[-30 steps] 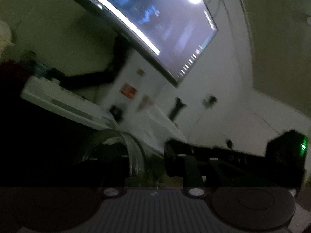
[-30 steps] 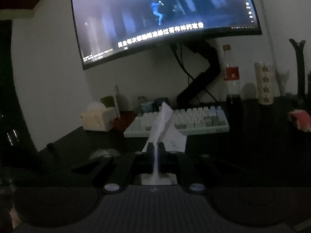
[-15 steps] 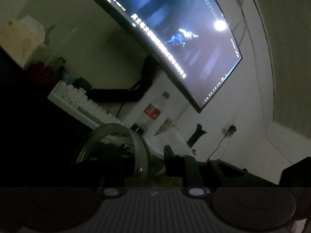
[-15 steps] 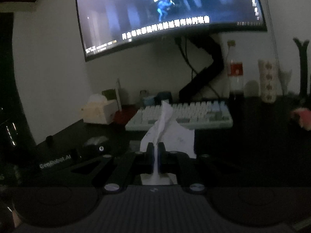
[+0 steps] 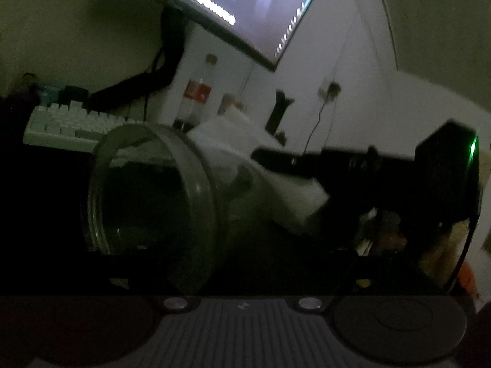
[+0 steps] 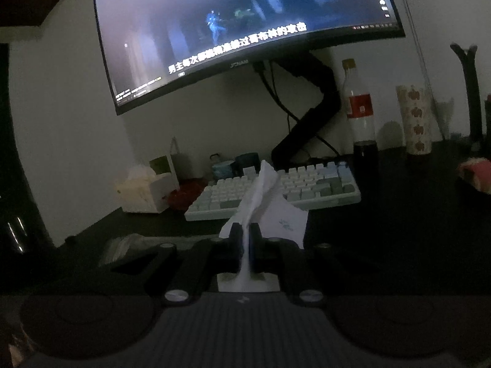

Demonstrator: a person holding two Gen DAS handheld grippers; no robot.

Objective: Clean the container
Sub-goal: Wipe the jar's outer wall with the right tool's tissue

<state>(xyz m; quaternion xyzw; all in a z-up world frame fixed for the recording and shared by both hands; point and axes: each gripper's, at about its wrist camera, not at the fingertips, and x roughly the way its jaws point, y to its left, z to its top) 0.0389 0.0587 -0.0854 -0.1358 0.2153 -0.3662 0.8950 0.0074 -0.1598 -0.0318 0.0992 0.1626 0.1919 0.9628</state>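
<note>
Dim room, dark desk. Largest thing: curved monitor on a black arm, playing video with subtitles. Below it a pale keyboard; tissue box to its left with tissue bulging from the top; cola bottle to its right, dark liquid only in the bottom part; a patterned paper cup further right. Clear glass jar lies tilted in front of the left gripper, mouth toward the tissue; contents not discernible. Left jaws have just been opening; whether they still press the jar I cannot tell, too dark. Right gripper clamped on a white tissue, which fans upward and hides the keyboard's middle.
</note>
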